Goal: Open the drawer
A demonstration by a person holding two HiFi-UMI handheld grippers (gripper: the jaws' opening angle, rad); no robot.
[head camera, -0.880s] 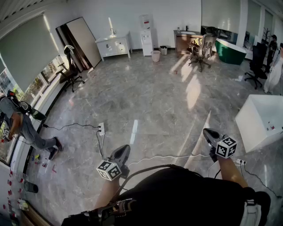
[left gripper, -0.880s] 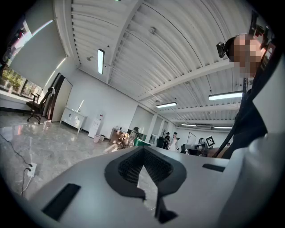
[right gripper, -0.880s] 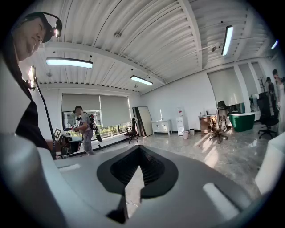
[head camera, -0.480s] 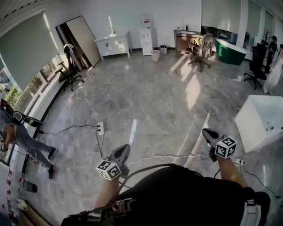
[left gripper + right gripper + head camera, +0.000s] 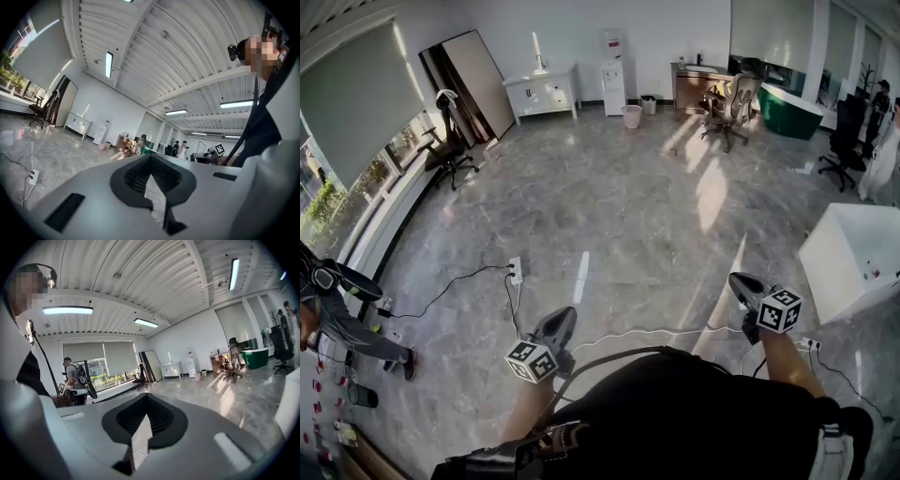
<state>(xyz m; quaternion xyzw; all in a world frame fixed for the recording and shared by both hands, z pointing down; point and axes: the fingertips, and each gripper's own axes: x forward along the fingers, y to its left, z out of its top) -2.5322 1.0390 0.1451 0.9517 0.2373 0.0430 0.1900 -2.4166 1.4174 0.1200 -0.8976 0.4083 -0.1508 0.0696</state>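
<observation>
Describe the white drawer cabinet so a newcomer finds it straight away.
Look at the far white wall. Against it, between the big leaning board and the water dispenser, stands the cabinet. It is the only low, wide white piece there.

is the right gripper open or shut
Shut: in its own view the right gripper has its jaws together at the tips, with nothing between them.

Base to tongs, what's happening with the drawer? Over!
Left tongs shut, empty. Right tongs shut, empty. Drawer cabinet far off, untouched. Power strip, cable on floor ahead.
</observation>
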